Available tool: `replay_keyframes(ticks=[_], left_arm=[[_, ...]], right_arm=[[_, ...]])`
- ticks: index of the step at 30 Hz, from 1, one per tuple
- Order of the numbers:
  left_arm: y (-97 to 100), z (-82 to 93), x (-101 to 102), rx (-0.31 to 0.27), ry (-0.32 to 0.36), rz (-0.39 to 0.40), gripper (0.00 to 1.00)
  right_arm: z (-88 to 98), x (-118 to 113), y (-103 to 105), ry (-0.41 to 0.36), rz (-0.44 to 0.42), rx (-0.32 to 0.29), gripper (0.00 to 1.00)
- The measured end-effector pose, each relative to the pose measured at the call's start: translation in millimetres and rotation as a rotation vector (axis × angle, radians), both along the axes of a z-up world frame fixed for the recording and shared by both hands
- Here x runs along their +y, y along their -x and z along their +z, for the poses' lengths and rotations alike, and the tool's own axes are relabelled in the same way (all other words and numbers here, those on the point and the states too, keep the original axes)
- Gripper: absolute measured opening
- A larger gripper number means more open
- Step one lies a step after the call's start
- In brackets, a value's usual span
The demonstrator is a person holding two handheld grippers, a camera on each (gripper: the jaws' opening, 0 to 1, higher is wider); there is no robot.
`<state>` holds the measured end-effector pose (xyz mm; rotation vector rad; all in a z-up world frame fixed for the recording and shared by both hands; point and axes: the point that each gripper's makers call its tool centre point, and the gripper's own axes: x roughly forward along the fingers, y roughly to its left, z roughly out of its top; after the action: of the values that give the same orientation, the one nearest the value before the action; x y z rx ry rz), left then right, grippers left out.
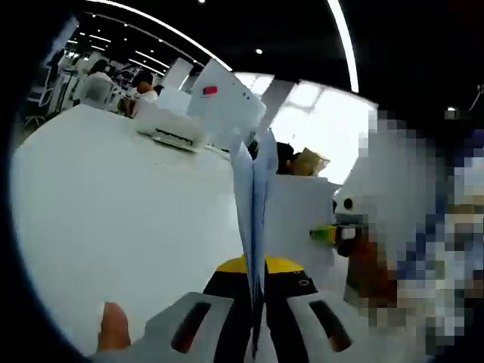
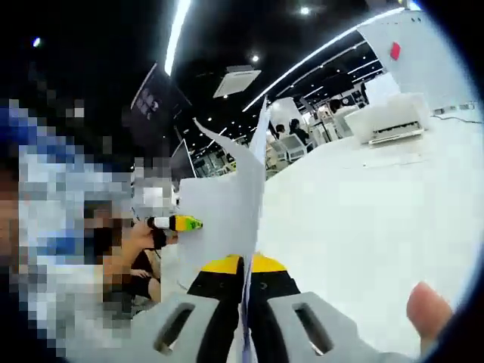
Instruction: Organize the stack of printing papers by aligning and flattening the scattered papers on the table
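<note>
White table (image 1: 113, 219); both grippers pinch papers (image 1: 253, 212).

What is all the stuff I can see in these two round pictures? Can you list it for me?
Paper stack: one bundle of white sheets, held upright on edge above the table, clamped at both ends.
Table: one, white, under the papers.
Printer: one, white, at the table's far edge, with an upright white panel bearing a red mark behind it.
Ceiling lights: several long white strips on a dark ceiling.
People: a few, small, in the background beyond the table.
Left gripper: black and yellow with grey jaws, closed on the papers.
Right gripper: same colours, closed on the papers.
Fingertip: one beside each gripper, at the picture's bottom edge.
</note>
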<state>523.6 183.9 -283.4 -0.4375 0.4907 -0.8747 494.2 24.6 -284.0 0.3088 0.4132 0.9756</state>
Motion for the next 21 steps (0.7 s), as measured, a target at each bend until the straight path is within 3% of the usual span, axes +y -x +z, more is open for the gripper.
replay_keyframes(ticks=[2, 3, 5, 8, 11, 16, 21], left_arm=[[-1.8, -10.6, -0.2, -0.003, -0.026, -0.001, 0.08], [-6.7, -16.3, 4.0, 0.03, -0.016, 0.022, 0.08], [-5.2, -23.6, 5.2, 0.083, 0.012, 0.036, 0.08], [-12.5, -32.9, 10.2, 0.097, -0.016, 0.055, 0.09], [-9.2, -41.4, 6.6, 0.088, -0.083, 0.061, 0.09], [-11.9, -53.2, 4.6, 0.04, -0.239, 0.062, 0.07], [-17.3, -54.4, 8.5, 0.044, -0.246, 0.073, 0.07]], right_arm=[[-8.5, -0.4, -1.5, -0.003, 0.004, 0.029, 0.0], [-13.4, -1.5, -2.7, -0.013, -0.01, 0.07, 0.0], [-19.0, -4.3, -7.6, -0.009, -0.005, 0.072, 0.0], [-24.5, -6.0, -10.9, 0.0, -0.022, 0.089, 0.0], [-35.2, -10.7, -18.8, 0.086, -0.058, 0.066, 0.0], [-49.9, -10.6, -26.0, 0.283, -0.069, -0.053, 0.02], [-45.9, -14.2, -30.2, 0.237, -0.073, -0.029, 0.04]])
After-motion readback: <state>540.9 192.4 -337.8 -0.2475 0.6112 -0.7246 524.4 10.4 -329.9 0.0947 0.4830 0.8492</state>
